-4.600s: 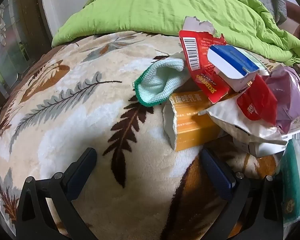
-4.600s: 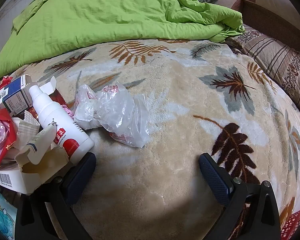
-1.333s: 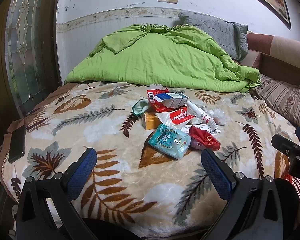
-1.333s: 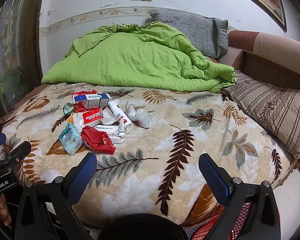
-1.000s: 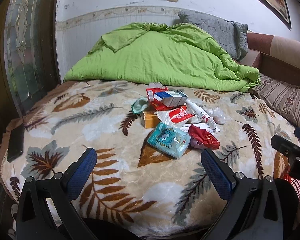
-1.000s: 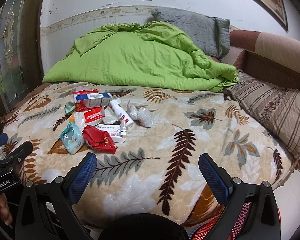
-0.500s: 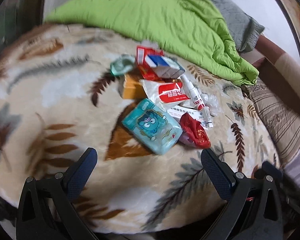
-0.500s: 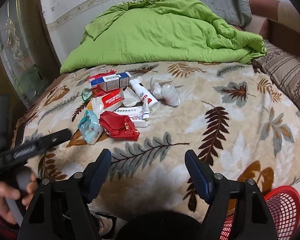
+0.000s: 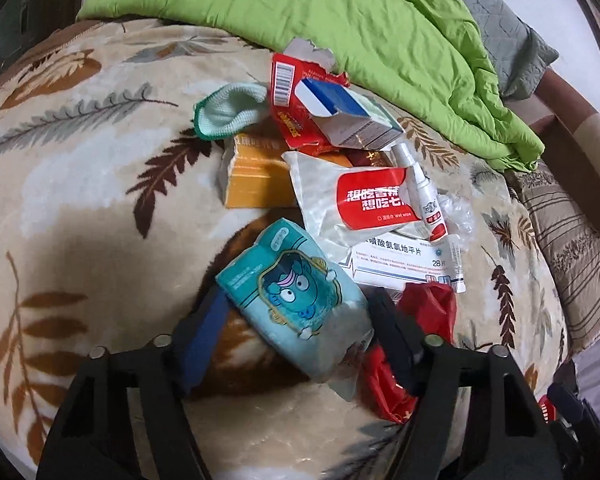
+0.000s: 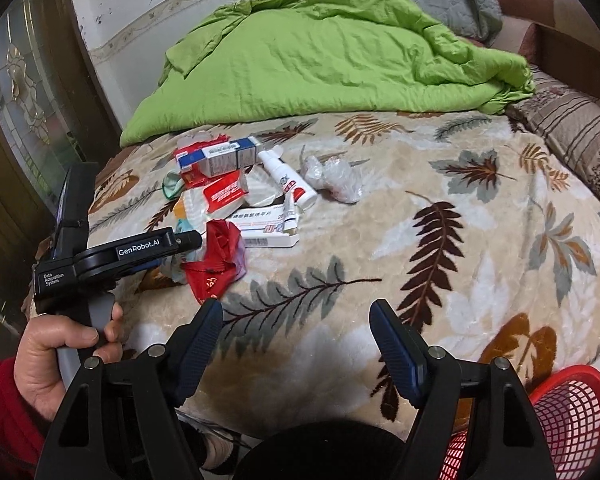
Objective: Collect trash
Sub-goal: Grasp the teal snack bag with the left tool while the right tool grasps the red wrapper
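Left wrist view: left gripper (image 9: 296, 328) at bottom centre, jaws spread around a teal tissue pack (image 9: 296, 300), one finger on each side; contact with the pack unclear. Red wrapper (image 9: 424, 336) just right of the pack, partly behind the right finger. Above, a trash pile on the leaf-print bed (image 9: 80, 184): white medicine box (image 9: 404, 268), wet-wipe packet (image 9: 352, 200), spray bottle (image 9: 424, 196), orange box (image 9: 256, 176), blue-white carton (image 9: 348, 120), green cloth (image 9: 228, 110). Green quilt (image 9: 340, 12) across the top.

Right wrist view: right gripper (image 10: 296, 348) at bottom centre, jaws spread, holding nothing, over bare blanket. Same pile at centre left. Left hand (image 10: 56, 356) at lower left. Red basket (image 10: 556, 420) at lower right.
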`<state>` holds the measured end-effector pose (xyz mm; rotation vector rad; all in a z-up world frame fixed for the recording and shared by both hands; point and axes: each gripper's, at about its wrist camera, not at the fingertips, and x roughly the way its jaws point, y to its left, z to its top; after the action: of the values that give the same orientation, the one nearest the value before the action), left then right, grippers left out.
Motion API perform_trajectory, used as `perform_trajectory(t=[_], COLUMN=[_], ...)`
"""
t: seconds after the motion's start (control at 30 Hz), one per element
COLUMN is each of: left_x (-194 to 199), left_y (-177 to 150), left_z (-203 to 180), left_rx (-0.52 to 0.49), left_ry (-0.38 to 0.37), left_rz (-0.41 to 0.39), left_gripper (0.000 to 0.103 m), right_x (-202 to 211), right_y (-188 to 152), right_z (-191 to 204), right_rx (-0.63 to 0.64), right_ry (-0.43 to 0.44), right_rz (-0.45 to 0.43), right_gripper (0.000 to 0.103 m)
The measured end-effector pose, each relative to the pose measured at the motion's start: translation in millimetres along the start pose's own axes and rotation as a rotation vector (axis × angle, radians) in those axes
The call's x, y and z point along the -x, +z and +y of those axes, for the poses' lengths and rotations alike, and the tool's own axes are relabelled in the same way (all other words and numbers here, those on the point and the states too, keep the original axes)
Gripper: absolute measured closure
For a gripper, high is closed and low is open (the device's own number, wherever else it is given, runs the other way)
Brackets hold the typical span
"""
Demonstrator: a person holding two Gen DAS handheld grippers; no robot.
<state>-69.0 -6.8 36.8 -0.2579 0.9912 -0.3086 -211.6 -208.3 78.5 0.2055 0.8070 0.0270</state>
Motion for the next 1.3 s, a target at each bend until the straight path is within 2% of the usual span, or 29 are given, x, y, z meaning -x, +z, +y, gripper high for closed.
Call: perform_trajectory(t=[0.03,0.07,0.17,0.27,0.37,0.57,0.63,0.7,0.73,0.9,0.97,1.13,1.3], left_x=[2.3,4.0,7.9,12.6,13.7,13.3,12.6,12.8,13.0,16.3,15.7,6.5,-2.4], left_y=[0.3,0.7,4.8,7.2,8.7,8.8,8.7,8.1,8.4,9.0,8.5,9.0,9.1], left_z=[2.9,5.8,17.8,30.3,35.0,37.1,37.8,38.0,38.0,34.5,29.9,24.6,13.7], left_rx=[0.001,0.002,0.027,0.051,0.058,0.064,0.064,0.065,0.066,0.055,0.043,0.035,-0.006], left_ry=[-0.004,-0.007,-0.035,-0.036,-0.035,-0.050,-0.055,-0.063,-0.068,-0.078,-0.073,-0.050,-0.005], left_rz=[-0.010,-0.014,-0.014,-0.027,-0.030,-0.027,-0.025,-0.024,-0.024,-0.044,-0.048,-0.028,-0.022], left_gripper=[0.043,0.058,0.068,0.070,0.070,0.069,0.066,0.064,0.060,0.050,0.042,0.041,0.036], right_x=[-2.9,-6.8,-18.1,-34.7,-58.4,-99.0,-112.7,-121.1,-122.9,-107.7,-97.8,-67.4,-56.5], right_y=[1.5,3.9,11.2,20.9,32.6,49.7,50.2,49.4,48.8,49.4,49.4,47.8,47.6], right_z=[1.5,3.9,17.6,34.3,40.1,42.1,44.7,43.8,43.1,34.0,28.5,14.3,-3.0], right_rx=[0.005,0.013,0.059,0.094,0.052,-0.063,-0.078,-0.097,-0.103,-0.118,-0.132,-0.149,-0.190], right_ry=[0.016,0.034,0.063,0.108,0.152,0.187,0.183,0.193,0.205,0.214,0.213,0.135,0.117], right_rz=[0.015,0.032,0.066,0.098,0.154,0.204,0.238,0.267,0.273,0.197,0.161,0.053,0.023], right_gripper=[0.023,0.023,0.023,0.023,0.023,0.026,0.039,0.067,0.072,0.087,0.092,0.093,0.093])
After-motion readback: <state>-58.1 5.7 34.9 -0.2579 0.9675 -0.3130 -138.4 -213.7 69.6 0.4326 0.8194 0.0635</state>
